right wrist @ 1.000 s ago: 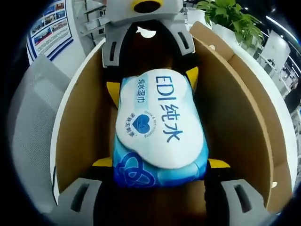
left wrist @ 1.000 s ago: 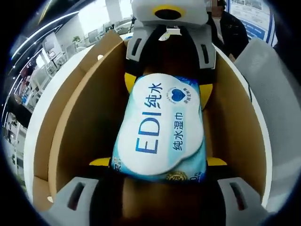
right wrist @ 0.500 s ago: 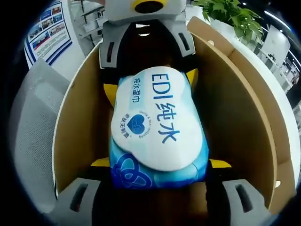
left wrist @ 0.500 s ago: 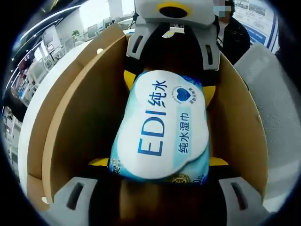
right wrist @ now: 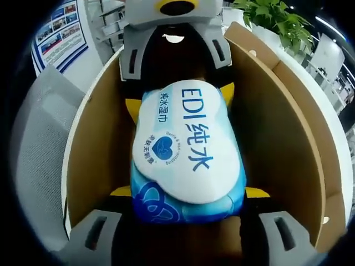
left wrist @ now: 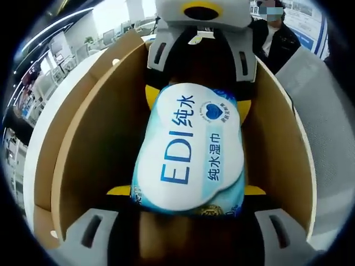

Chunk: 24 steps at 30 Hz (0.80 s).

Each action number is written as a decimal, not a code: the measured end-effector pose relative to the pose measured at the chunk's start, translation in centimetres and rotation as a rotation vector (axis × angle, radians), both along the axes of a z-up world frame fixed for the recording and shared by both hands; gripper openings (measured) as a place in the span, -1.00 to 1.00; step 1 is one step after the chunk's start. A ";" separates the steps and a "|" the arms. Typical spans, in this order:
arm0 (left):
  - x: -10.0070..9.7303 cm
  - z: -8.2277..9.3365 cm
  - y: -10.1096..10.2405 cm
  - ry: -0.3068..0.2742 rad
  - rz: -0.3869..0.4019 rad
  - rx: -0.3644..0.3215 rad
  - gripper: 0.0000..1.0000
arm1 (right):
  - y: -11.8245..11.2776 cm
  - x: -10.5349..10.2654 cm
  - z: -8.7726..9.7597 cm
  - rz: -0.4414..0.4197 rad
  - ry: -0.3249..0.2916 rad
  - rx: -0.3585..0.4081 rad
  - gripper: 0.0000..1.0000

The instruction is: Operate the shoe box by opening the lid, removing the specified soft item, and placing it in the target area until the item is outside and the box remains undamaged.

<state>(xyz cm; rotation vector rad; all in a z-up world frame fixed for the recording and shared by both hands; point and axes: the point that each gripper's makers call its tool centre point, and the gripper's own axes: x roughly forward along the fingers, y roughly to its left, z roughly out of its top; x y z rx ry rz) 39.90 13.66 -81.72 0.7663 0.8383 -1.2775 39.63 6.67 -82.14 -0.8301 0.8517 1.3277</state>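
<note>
**Both grippers on the wipes pack, inside the box**

Your left gripper [left wrist: 187,194] has its jaws spread about as wide as the wipes pack [left wrist: 189,148] and closed in on its near end: a yellow pad [left wrist: 118,190] touches each side of the soft blue-and-white pack, which bulges between them. Opposite, in your left gripper view, your right gripper [left wrist: 194,108] comes in from the far end, yellow tips pressed to that end of the pack.

Your right gripper view gives the same hold from the other side. The jaws of your right gripper [right wrist: 188,194] bracket the pack [right wrist: 186,152] at its near, blue end, pads against both sides, and your left gripper [right wrist: 178,97] pinches the far end.

The pack lies lengthwise inside the open brown cardboard box [left wrist: 100,138], between its two long walls and touching neither. You cannot tell whether it rests on the box floor or hangs just above it. The box [right wrist: 277,133] sits on a white table [right wrist: 327,124], with a potted plant [right wrist: 272,25] beyond it.
</note>
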 end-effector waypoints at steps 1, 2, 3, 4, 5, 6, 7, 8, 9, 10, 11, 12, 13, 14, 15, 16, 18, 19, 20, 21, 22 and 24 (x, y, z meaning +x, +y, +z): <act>0.0 0.0 0.0 -0.005 0.000 0.000 0.45 | 0.0 0.0 0.0 -0.001 0.000 -0.003 0.42; 0.0 0.1 0.0 -0.008 0.001 -0.002 0.44 | 0.0 -0.1 0.0 0.000 -0.001 -0.007 0.42; 0.0 0.1 0.0 -0.012 0.002 -0.001 0.44 | 0.1 -0.1 0.0 0.001 -0.003 -0.009 0.41; -0.1 0.1 0.1 -0.020 0.005 0.001 0.43 | 0.1 -0.1 0.0 0.002 -0.006 -0.012 0.41; -0.1 0.2 0.1 -0.026 0.008 0.002 0.43 | 0.1 -0.1 0.0 0.002 -0.009 -0.014 0.41; -0.2 0.3 0.1 -0.033 0.012 0.003 0.42 | 0.1 -0.1 0.1 0.006 -0.016 -0.020 0.40; -0.2 0.4 0.2 -0.040 0.014 0.003 0.42 | 0.1 -0.1 0.1 0.009 -0.022 -0.025 0.40; -0.2 0.4 0.2 -0.046 0.023 0.007 0.41 | 0.2 -0.1 0.2 0.024 -0.037 -0.039 0.39; -0.2 0.4 0.2 -0.048 0.030 0.009 0.40 | 0.1 0.0 0.4 0.034 -0.049 -0.057 0.38; -0.1 0.5 0.3 -0.050 0.042 0.019 0.39 | 0.1 0.3 0.6 0.054 -0.075 -0.077 0.37; -0.1 0.5 0.3 -0.053 0.045 0.029 0.39 | 0.1 0.3 0.8 0.064 -0.084 -0.086 0.35; 0.1 0.6 0.3 -0.064 0.046 0.039 0.38 | 0.1 0.4 1.0 0.061 -0.091 -0.086 0.34; 0.2 0.7 0.4 -0.068 0.048 0.040 0.38 | 0.1 0.5 1.2 0.061 -0.098 -0.084 0.34; 0.5 1.0 0.4 -0.079 0.050 0.039 0.37 | 0.1 0.8 1.4 0.055 -0.107 -0.081 0.34; 0.6 1.2 0.5 -0.087 0.047 0.039 0.37 | 0.1 0.9 1.6 0.053 -0.114 -0.079 0.33; 0.7 1.3 0.5 -0.092 0.045 0.041 0.37 | 0.2 0.9 1.7 0.051 -0.119 -0.079 0.33; 0.6 1.8 0.5 -0.096 0.043 0.042 0.37 | 0.2 0.9 2.1 0.049 -0.122 -0.078 0.33; 0.5 2.0 0.5 -0.100 0.043 0.043 0.37 | 0.2 0.8 2.4 0.054 -0.129 -0.078 0.33; 0.4 2.2 0.5 -0.105 0.047 0.041 0.37 | 0.2 0.8 2.6 0.057 -0.135 -0.076 0.33; 0.4 2.5 0.5 -0.118 0.051 0.037 0.37 | 0.2 0.8 2.9 0.057 -0.142 -0.073 0.33; 0.5 2.7 0.6 -0.130 0.054 0.035 0.37 | 0.2 0.9 3.2 0.061 -0.159 -0.071 0.33; 0.7 3.2 0.5 -0.149 0.060 0.030 0.37 | 0.2 1.1 3.7 0.064 -0.174 -0.070 0.33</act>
